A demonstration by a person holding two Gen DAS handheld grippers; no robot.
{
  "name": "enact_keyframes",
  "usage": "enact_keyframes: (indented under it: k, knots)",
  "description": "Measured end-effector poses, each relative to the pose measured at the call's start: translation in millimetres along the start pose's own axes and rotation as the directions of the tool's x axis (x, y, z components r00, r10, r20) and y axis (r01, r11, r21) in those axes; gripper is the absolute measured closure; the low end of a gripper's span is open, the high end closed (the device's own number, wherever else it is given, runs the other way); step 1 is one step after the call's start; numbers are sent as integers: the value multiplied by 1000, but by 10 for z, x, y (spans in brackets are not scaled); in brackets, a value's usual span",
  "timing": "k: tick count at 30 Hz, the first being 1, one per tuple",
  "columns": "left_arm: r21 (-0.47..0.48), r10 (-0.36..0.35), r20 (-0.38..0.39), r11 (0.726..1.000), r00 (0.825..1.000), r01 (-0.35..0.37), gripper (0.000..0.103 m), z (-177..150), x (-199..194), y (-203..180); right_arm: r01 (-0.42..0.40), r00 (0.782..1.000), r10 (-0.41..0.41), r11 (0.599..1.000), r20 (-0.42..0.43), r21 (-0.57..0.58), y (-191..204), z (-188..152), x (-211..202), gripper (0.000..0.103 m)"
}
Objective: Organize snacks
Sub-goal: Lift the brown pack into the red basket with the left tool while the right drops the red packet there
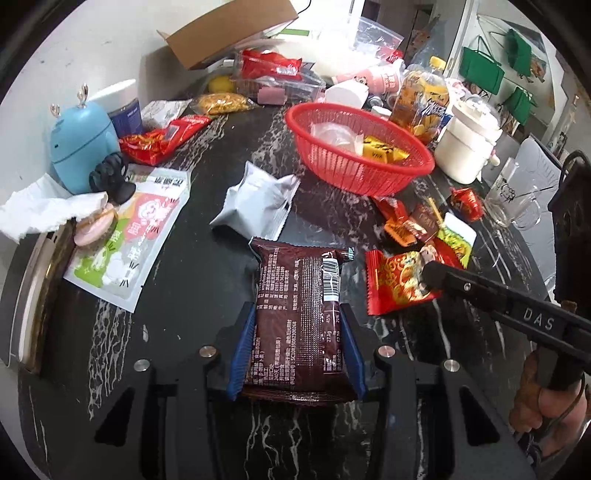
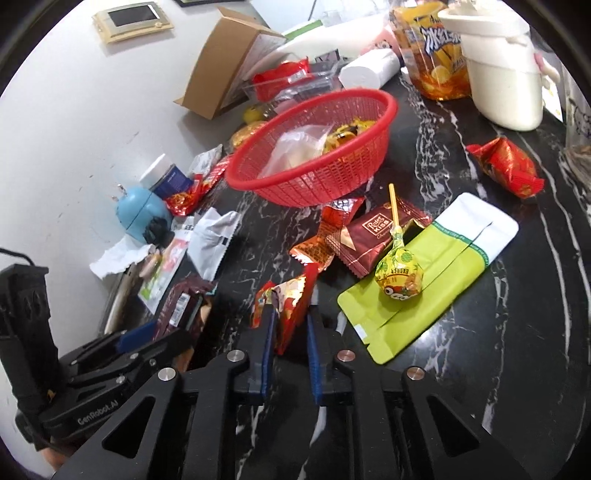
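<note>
Landmark: red basket on the dark marbled surface, far side of it from me, w/ a clear bag and yellow packets already inside. Both my tools sit on the near side of it, so the coming carry runs up and away toward its rim.

Left tool: clamped on the brown snack pack, blue pads on its two long edges, long axis pointing straight at the basket. Right tool: nearly together, pinching the red-gold packet, which stands on edge btw the pads. From the right wrist view this packet looks closer to the basket's near wall than the brown pack, so I judge right goes first.

Still loose near the basket: grey foil pouch to its left, green-white pouch w/ a lollipop on top, small choc wrappers just below its rim.

Room: white wall behind, cardboard box, blue gadget, white pot — cluttered.
</note>
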State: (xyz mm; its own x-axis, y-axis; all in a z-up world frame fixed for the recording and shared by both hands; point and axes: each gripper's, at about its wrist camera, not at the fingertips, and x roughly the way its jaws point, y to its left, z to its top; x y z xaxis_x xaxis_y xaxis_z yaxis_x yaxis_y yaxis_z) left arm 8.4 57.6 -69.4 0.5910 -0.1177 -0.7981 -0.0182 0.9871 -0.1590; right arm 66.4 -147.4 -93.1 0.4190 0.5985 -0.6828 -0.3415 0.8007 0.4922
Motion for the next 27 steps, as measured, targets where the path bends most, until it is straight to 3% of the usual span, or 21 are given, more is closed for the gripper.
enact_keyframes:
  k: [18, 27]
  knots:
    - [61, -83, 66, 995, 994, 79, 60, 152, -309, -400, 53, 995, -50, 998, 82, -36, -20, -57, -648, 93]
    - [98, -117, 112, 990, 987, 106, 60, 352, -414, -603, 79, 991, -71, 994, 115, -70, -14, 114, -890, 93]
